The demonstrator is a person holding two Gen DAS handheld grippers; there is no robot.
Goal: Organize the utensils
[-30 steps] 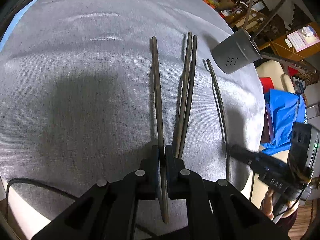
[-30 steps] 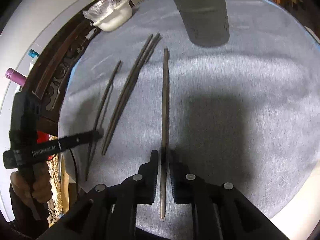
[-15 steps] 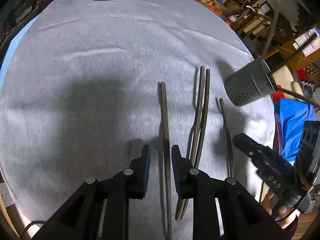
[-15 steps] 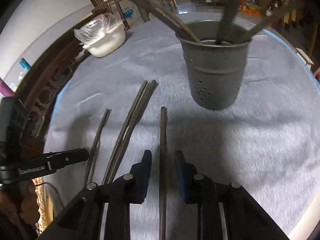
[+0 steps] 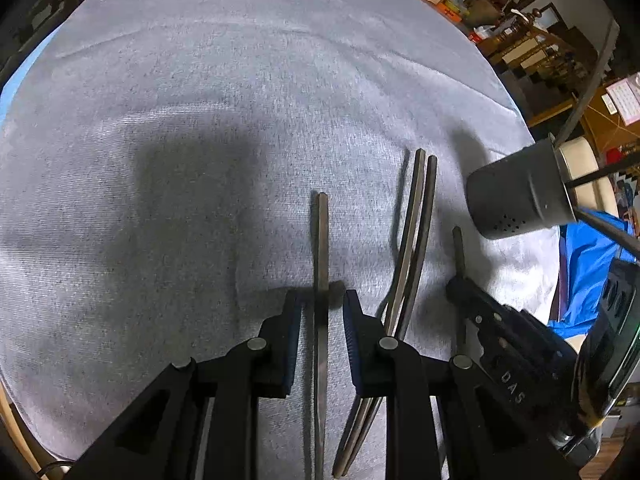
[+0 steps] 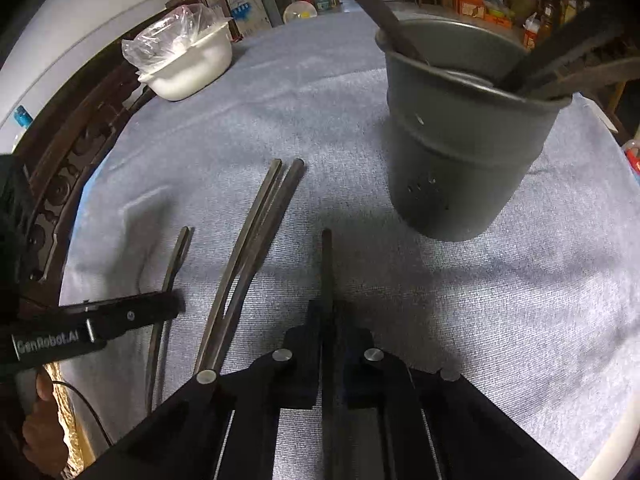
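Note:
Several dark chopsticks lie side by side on a grey cloth. My left gripper point(image 5: 320, 300) is open and straddles the leftmost chopstick point(image 5: 322, 240), its pads clear of it. In the right wrist view, the same gripper point(image 6: 176, 308) shows above that chopstick point(image 6: 178, 256). My right gripper point(image 6: 328, 312) is shut on the chopstick point(image 6: 326, 264) nearest the holder. It also shows in the left wrist view point(image 5: 456, 292). A touching pair of chopsticks point(image 6: 264, 216) lies between the two. The grey utensil holder point(image 6: 460, 168), with utensils standing in it, is just ahead to the right.
A white bowl with a plastic bag point(image 6: 192, 68) sits at the far left edge of the cloth, beside a dark carved wooden rail point(image 6: 68, 168). A blue cloth point(image 5: 588, 272) hangs off the table's right side. A person's hand point(image 6: 44, 440) grips the left handle.
My left jaws let go of their chopstick and stand apart around it. My right jaws widened, then shut on theirs. Both grippers slid forward along the chopsticks; the holder looms larger in the right view.

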